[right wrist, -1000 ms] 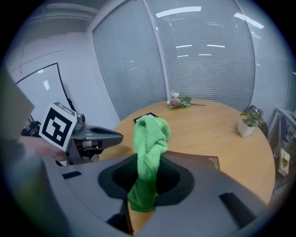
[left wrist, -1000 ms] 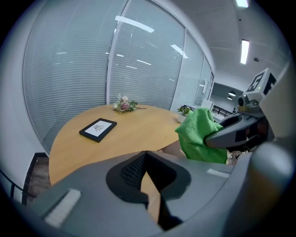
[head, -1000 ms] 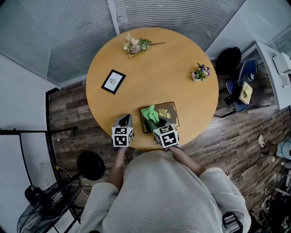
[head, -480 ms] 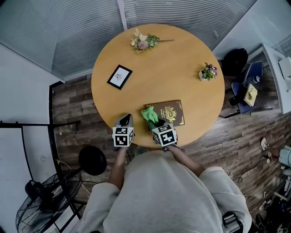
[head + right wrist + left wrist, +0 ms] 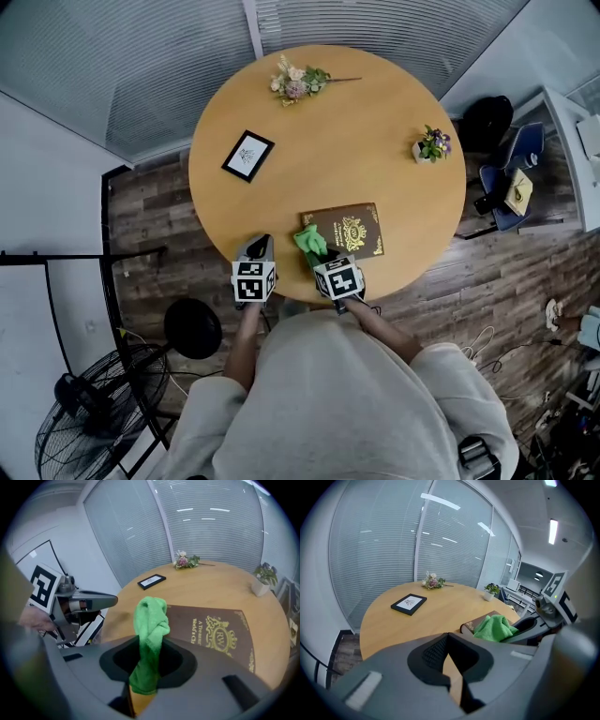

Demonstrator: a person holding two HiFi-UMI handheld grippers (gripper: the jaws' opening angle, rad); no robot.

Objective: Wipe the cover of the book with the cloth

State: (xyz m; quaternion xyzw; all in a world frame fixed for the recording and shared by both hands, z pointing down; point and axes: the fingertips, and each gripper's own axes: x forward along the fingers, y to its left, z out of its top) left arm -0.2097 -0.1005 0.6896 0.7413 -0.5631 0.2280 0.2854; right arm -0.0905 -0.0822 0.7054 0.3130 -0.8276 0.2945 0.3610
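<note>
Cloth (image 5: 150, 620), green, is clenched in the right gripper (image 5: 149, 667); the book (image 5: 352, 230) lies at its one o'clock. Left gripper (image 5: 449, 639), closed on nothing, sits at nine o'clock.

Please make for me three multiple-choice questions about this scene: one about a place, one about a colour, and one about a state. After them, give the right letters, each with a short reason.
1. Where on the table does the book lie?
A. At the far edge
B. Near the near edge, in front of the person
C. In the exact middle

2. Which colour is the cloth?
A. White
B. Blue
C. Green

3. In which state is the right claw?
A. Open and empty
B. Shut on the cloth
C. Shut on the book

Answers:
1 B: the head view shows the book close to the table's near rim.
2 C: both gripper views show it bright green.
3 B: the right gripper view shows the cloth pinched between its jaws.
</note>
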